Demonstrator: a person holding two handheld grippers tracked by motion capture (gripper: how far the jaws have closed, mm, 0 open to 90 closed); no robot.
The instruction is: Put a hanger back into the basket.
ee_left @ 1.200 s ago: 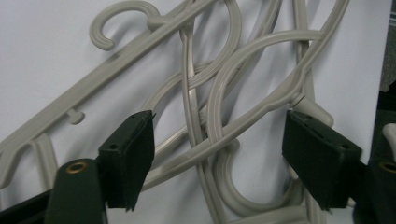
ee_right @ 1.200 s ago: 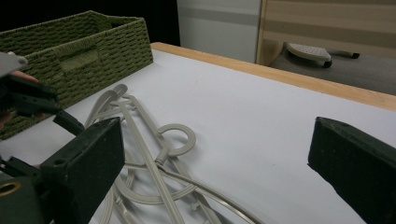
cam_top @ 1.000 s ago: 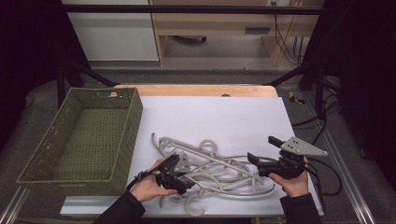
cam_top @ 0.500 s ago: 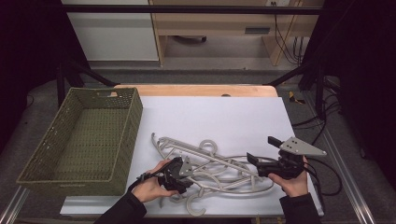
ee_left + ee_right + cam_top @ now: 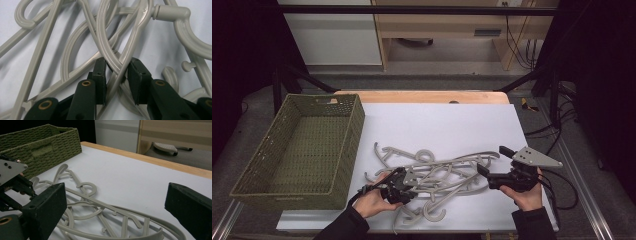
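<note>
1. A tangle of grey plastic hangers (image 5: 437, 177) lies on the white table (image 5: 437, 125), right of a green wicker basket (image 5: 297, 145).
2. My left gripper (image 5: 116, 72) has its jaws partly closed around crossed hanger arms, not yet clamped.
3. My right gripper (image 5: 484, 172) waits wide open.
4. I'd judge pinching one arm only lifts cleanly.

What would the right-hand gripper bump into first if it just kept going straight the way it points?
Most likely the tangle of grey plastic coat hangers. The right gripper, jaws wide open, points left along the white tabletop at the pile's near end. Depth is hard to judge, so it might skim over the top.
</note>
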